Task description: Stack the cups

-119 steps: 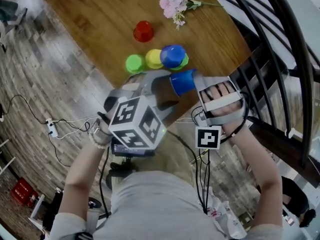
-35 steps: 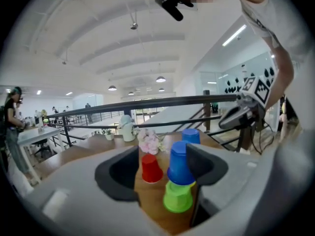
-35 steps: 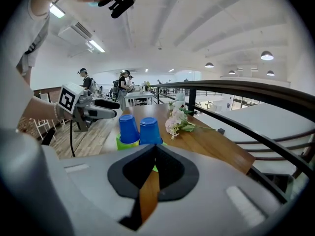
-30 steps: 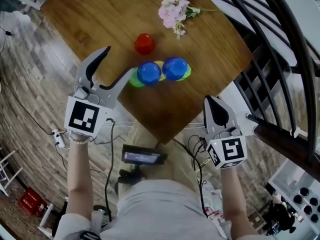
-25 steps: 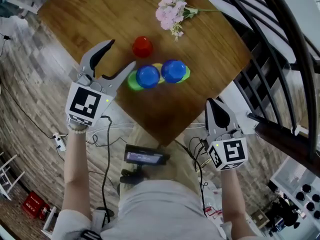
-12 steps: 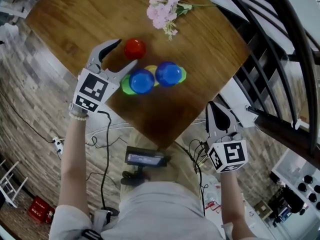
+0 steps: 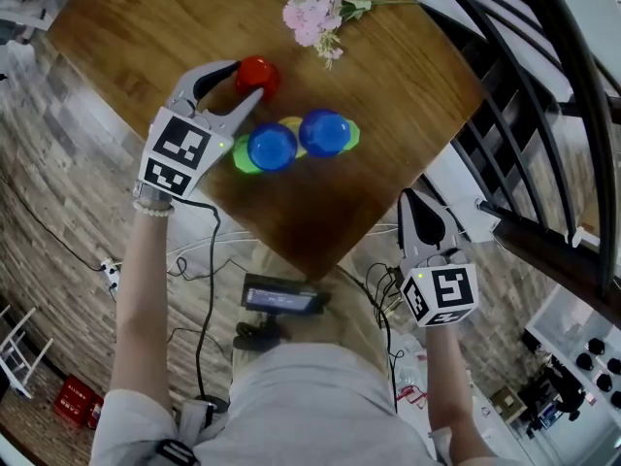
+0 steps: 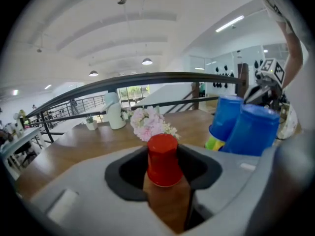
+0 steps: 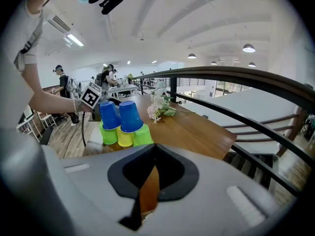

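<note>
A: Left tool: the jaws have just been closing, with the red cup between them. In the left gripper view both inner faces seem to bear on its sides, so we log it as pinched. The cup is inverted and stands on the bench.

B: Agreed. Right tool: jaws pressed together, nothing in them. It is held off the bench's near edge, well apart from the cups.

A: Just beside the red cup, toward us, are two blue cups. They are inverted, side by side, on a base row of green and yellow cups. Pink flowers lie further out, away from the work.

B: So we judge the red cup to be the last piece. Its place is the saddle between the two blue ones.

A: Notes for doing the step well. We confirm the grip is even before lifting. Thin plastic will probably flex, so we squeeze no harder than needed. We lift straight up until the rim clears the blue tops, then carry across. The near jaw must not brush the nearer blue cup, which sits right by it.

B: We set it down level, centred over both blue cups, and spread the jaws only once it rests. A skewed release could topple the stack
</note>
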Demonstrator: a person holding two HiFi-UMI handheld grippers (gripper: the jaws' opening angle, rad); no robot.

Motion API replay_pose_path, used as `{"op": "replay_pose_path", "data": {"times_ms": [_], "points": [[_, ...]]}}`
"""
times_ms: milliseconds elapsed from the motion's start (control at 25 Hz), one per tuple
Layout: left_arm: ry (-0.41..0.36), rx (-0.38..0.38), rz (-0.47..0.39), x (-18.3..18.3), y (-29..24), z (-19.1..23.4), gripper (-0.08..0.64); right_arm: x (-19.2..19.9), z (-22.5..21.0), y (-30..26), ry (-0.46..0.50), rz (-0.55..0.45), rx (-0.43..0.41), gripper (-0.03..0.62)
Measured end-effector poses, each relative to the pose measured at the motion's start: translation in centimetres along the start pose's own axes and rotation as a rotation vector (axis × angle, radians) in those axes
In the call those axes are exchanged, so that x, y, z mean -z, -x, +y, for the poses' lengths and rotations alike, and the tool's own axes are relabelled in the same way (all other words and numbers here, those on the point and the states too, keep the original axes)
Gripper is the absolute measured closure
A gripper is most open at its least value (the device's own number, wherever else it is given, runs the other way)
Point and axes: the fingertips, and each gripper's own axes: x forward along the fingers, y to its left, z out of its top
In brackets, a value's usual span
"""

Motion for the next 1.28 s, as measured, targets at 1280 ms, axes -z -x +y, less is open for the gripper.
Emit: {"op": "replay_pose_path", "data": {"times_ms": [1280], "points": [[-0.013, -0.008, -0.049, -12.7, 8.1, -9.8, 0.371, -2.9, -0.4, 1.8, 0.006, -0.101, -0.063, 0.589]]}}
